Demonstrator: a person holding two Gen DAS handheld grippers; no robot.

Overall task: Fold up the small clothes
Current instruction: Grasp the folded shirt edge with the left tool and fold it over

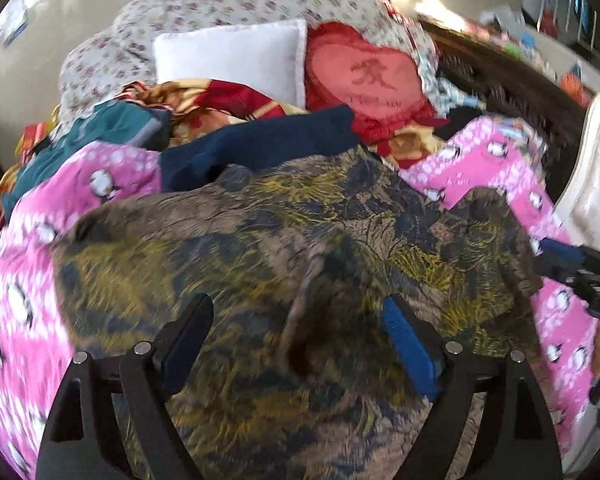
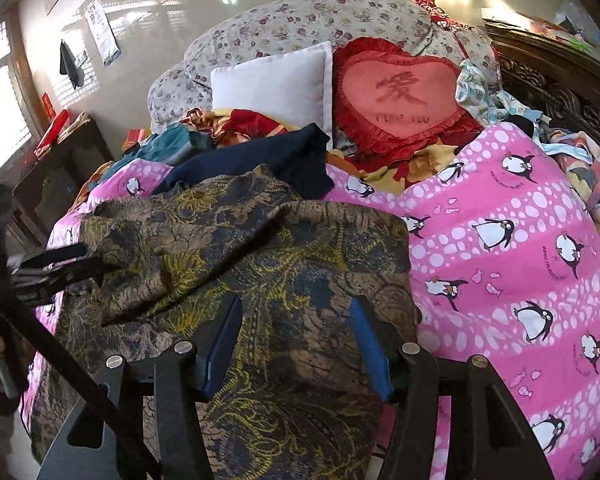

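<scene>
Left wrist view, blurred, patterned brown garment (image 1: pixel 300 240) seemingly under spread left gripper (image 1: pixel 300 344), right gripper (image 2: pixel 296 344) likewise apart above it.

Each handheld gripper, the left gripper (image 1: pixel 298 344) and the right gripper (image 2: pixel 296 344), had matte black plastic arms with triangular cut-outs, round silver pivot pins (image 2: pixel 183 347) on the linkages, and flat blue rubber pads (image 1: pixel 410 350) lining its two fingers.

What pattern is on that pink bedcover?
Black-and-white penguins with white dots on the pink bedcover; it shows best in the right wrist view.
</scene>
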